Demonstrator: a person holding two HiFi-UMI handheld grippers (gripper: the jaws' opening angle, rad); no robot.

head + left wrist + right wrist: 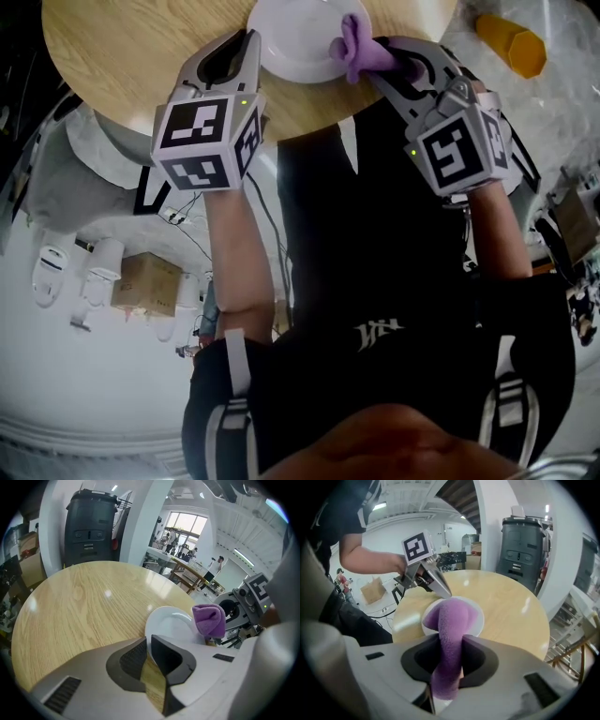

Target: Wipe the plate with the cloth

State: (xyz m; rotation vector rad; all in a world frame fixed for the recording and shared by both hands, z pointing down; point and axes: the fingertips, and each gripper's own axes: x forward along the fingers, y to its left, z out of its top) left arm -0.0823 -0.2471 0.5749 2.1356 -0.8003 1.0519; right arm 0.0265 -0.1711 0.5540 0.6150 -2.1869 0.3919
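Note:
A white plate [292, 42] lies near the edge of a round wooden table [122, 47]. My left gripper [251, 39] is shut on the plate's near rim; in the left gripper view a sliver of the plate [171, 623] shows between the jaws of that gripper [148, 641]. My right gripper [451, 641] is shut on a purple cloth [452, 620], and the bunched end of the cloth rests over the plate [478, 617]. In the head view the cloth [361, 52] lies on the plate's right side, ahead of the right gripper [382, 61].
A tall black bin [91, 524] and a white pillar [145, 522] stand beyond the table. An orange object [511, 42] lies on a plastic-covered surface to the right. A cardboard box [145, 281] sits on the floor to the left.

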